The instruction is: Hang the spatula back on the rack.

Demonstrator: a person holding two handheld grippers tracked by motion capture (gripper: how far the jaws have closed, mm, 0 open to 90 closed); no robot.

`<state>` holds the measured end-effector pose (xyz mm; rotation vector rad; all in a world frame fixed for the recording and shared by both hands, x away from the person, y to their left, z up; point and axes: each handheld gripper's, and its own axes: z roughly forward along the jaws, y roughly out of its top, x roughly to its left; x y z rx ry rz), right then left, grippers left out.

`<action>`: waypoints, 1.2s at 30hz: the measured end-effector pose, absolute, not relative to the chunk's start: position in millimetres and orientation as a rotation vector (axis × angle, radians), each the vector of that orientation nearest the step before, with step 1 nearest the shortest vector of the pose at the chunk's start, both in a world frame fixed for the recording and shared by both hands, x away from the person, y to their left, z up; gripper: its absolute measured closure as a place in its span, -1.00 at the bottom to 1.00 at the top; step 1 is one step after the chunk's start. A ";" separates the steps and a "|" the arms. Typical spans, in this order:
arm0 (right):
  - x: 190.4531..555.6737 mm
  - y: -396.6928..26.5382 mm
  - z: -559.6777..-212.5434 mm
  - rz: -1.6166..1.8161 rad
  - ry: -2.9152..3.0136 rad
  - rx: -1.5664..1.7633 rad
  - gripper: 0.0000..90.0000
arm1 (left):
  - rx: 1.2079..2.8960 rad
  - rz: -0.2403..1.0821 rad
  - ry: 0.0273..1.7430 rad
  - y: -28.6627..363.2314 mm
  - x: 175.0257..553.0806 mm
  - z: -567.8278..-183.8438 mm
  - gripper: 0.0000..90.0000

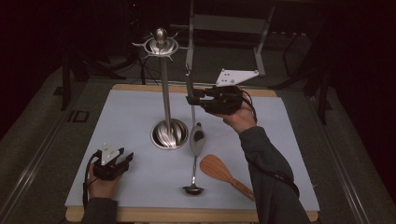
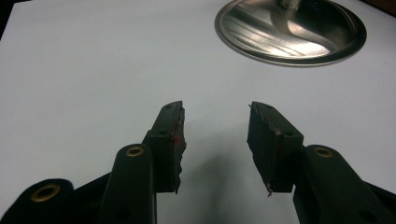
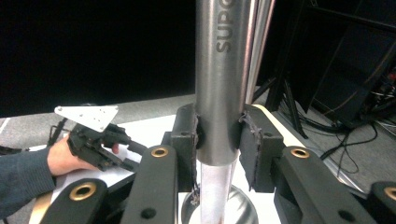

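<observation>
Right tongs [image 1: 190,99] clamped on the metal handle of a utensil [image 1: 196,138]; in the right gripper view the pads [image 3: 187,135] press both sides of the handle [image 3: 219,84]. The utensil hangs upright, its pale lower end just above the table [image 1: 126,116], beside the base [image 1: 169,134] of the utensil stand [image 1: 161,46]. I can't tell what kind of head it has. The hooks ring the top of the stand's pole, well above my grip.

Left tongs [image 1: 122,158] apart, holding nothing, resting low on the near-left table. In the left gripper view their pads [image 2: 170,135] frame bare tabletop, with the stand's base ahead.

A ladle [image 1: 193,182] and a wooden spatula [image 1: 219,171] lie near the front edge.

Step in hand, as I judge it: hang this utensil on a hook. Lift straight, keep the handle vertical so it doesn't swing into the pole. Approach the hook from outside, lower gently, and release only once the weight sits on the hook. Left tongs could steady the base if the stand wobbles.
</observation>
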<state>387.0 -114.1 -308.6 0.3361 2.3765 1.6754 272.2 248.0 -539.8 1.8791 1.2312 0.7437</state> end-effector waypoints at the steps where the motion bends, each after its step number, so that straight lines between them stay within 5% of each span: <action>1: 386.7 -113.2 -307.6 1.678 2.377 0.337 0.54 | 1.879 0.744 1.231 248.0 272.1 -539.7 0.25; 36: 389.5 -77.1 -298.7 1.624 2.378 0.391 0.53 | 1.866 0.740 1.238 248.9 272.1 -539.7 0.25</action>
